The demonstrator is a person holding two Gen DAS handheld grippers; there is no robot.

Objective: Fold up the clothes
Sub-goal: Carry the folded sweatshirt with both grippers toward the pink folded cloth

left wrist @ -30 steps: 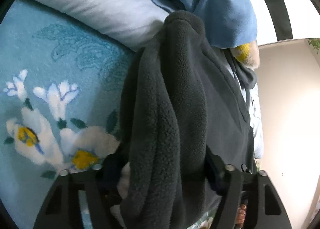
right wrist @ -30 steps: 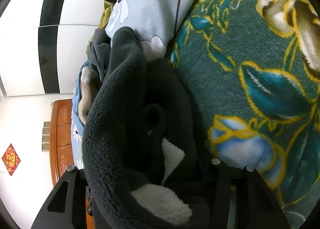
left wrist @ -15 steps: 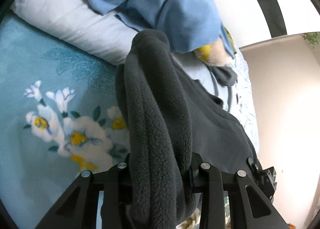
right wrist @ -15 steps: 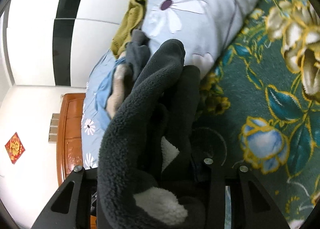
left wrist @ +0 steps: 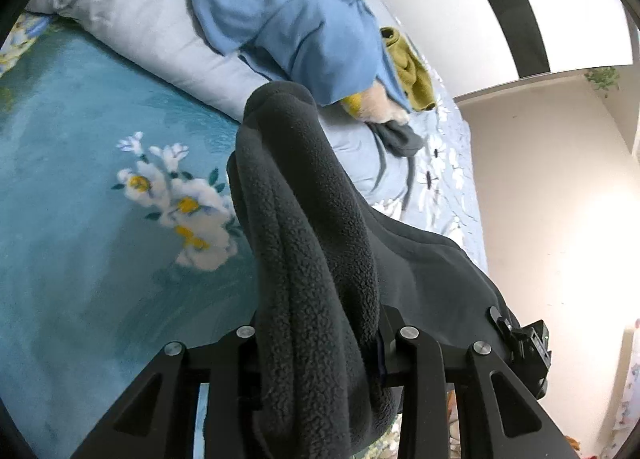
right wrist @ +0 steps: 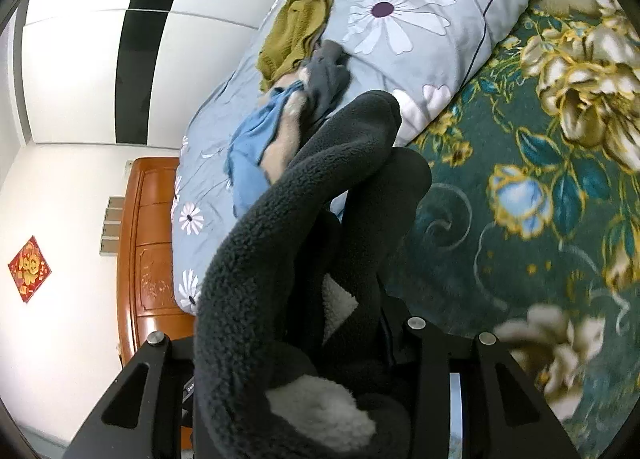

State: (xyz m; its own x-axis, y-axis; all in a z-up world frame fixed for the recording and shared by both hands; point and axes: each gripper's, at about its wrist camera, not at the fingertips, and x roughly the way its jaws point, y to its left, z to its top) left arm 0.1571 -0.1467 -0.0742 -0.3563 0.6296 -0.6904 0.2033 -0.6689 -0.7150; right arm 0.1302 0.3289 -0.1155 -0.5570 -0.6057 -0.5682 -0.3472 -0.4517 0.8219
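Note:
A dark grey fleece garment point(left wrist: 312, 243) with white lining hangs bunched between both grippers, lifted above the bed. My left gripper point(left wrist: 320, 343) is shut on a thick fold of it. My right gripper point(right wrist: 304, 343) is shut on another fold of the same fleece point(right wrist: 280, 259), with white lining point(right wrist: 320, 411) showing near the jaws. The fingertips of both are hidden by cloth. The other gripper's body point(left wrist: 528, 343) shows at the right of the left wrist view.
A teal floral blanket point(left wrist: 80, 219) covers the bed, dark green and gold in the right wrist view point(right wrist: 540, 179). A grey daisy-print pillow point(right wrist: 400, 19) carries a blue garment point(left wrist: 300, 31), an olive knit point(right wrist: 296, 27) and a dark grey piece point(right wrist: 328, 75). A wooden headboard point(right wrist: 148, 239) stands by the wall.
Both grippers have risen and pulled back from the pillow, lifting the fleece higher. More of the bed, the pile of clothes and the wall has come into view.

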